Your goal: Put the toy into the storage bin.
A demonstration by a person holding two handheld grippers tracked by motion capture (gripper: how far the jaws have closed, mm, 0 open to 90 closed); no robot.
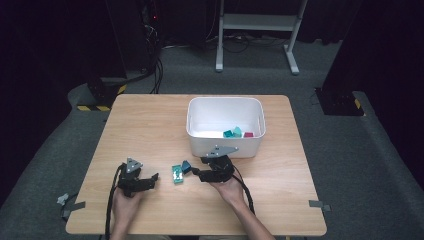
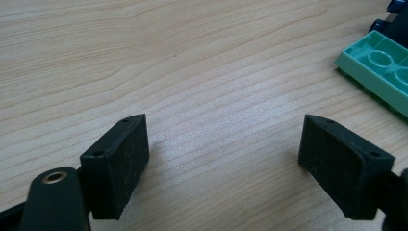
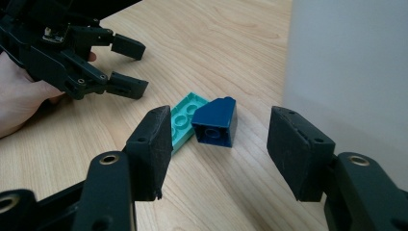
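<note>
A dark blue sloped brick lies on the wooden table, leaning against a teal flat plate. In the high view the blue brick and the plate sit between the two hands. My right gripper is open, and the blue brick sits just beyond its jaw tips, touching neither pad. It stands close to the front wall of the white bin. My left gripper rests open on the table left of the plate, with bare wood between its pads.
Inside the white bin lie a few small bricks: teal ones and a red one. Bare tabletop stretches to the left and behind the left gripper. In the right gripper view, the bin wall rises close on the right.
</note>
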